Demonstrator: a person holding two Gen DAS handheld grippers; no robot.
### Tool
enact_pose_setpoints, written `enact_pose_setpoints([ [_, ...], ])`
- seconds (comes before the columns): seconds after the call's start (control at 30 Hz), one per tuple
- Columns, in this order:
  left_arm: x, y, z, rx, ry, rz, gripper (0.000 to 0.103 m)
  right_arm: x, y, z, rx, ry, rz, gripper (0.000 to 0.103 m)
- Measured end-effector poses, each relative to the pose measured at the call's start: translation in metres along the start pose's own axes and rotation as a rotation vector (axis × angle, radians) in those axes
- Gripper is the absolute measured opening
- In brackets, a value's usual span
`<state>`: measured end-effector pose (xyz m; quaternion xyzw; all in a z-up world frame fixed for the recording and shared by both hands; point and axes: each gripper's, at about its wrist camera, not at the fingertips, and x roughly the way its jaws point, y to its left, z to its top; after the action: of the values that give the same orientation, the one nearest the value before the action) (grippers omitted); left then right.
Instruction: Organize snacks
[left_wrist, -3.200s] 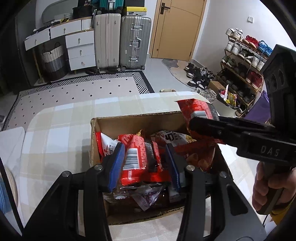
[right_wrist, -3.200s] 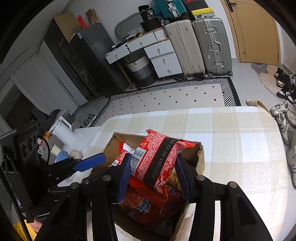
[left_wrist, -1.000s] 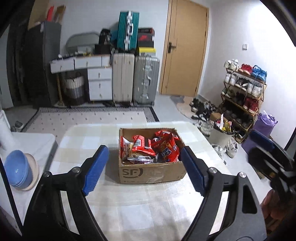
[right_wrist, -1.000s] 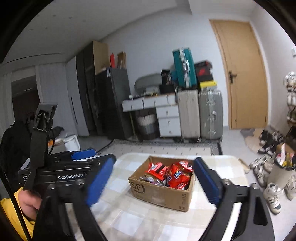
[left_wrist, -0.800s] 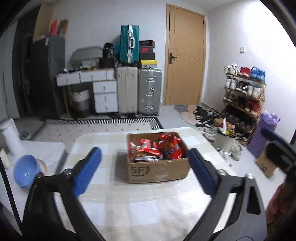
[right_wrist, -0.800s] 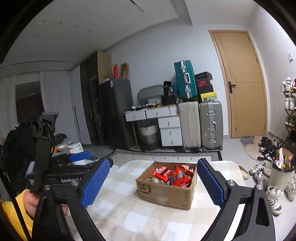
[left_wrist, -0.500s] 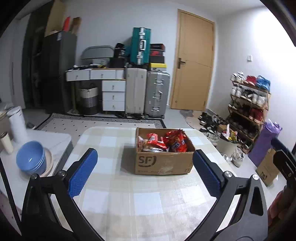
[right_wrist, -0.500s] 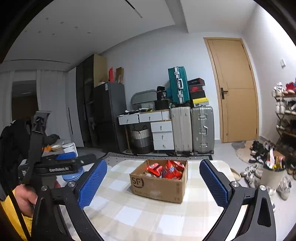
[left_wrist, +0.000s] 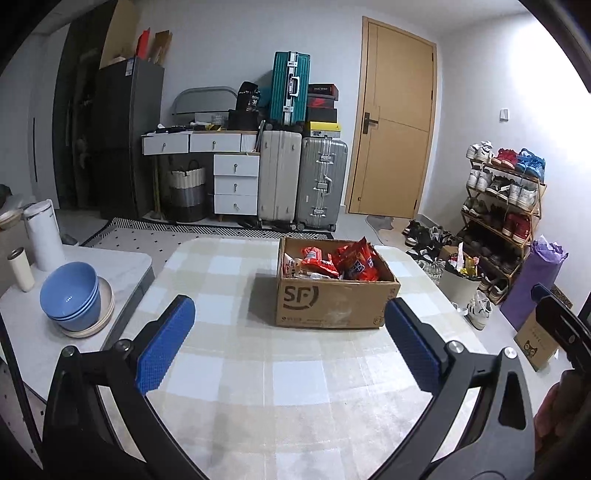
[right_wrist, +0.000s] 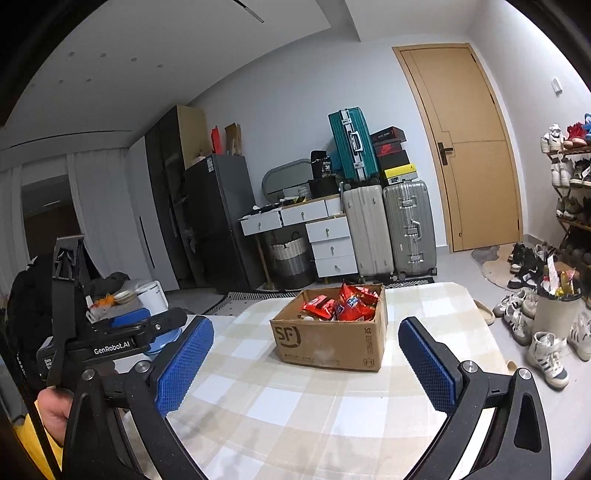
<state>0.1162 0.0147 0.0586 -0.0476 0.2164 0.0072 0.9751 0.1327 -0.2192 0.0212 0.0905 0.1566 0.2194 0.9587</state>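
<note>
A brown cardboard box (left_wrist: 334, 304) marked SF stands on the checked table (left_wrist: 258, 384). Several red snack packets (left_wrist: 338, 258) fill it. The box also shows in the right wrist view (right_wrist: 328, 341), with the red packets (right_wrist: 343, 301) inside. My left gripper (left_wrist: 290, 341) is open and empty, held back from the box over the near part of the table. My right gripper (right_wrist: 306, 363) is open and empty, also well back from the box. The left gripper's body (right_wrist: 110, 339) shows at the left of the right wrist view.
A side table (left_wrist: 22, 332) at the left holds stacked blue bowls (left_wrist: 72, 295), a cup and a white canister. Suitcases (left_wrist: 301, 181), drawers and a door stand at the back. A shoe rack (left_wrist: 506, 206) and a bin (left_wrist: 458, 282) stand at the right.
Both grippers let go of their red packets into the box, opened, and pulled up and back from it. The box now looks small and far off.
</note>
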Motion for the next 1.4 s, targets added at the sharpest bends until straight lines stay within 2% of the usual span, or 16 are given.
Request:
enact_pose_setpoints([
  [0.2,0.015,-0.006,0.003,-0.003,0.025,0.0,0.103,0.003,0.002,-0.002,0.001,0.013,0.006,0.102],
  [1.4,0.019,-0.015,-0.01,0.019,0.058,-0.029,0.103,0.009,0.011,-0.023,0.022,0.053,0.026,0.102],
])
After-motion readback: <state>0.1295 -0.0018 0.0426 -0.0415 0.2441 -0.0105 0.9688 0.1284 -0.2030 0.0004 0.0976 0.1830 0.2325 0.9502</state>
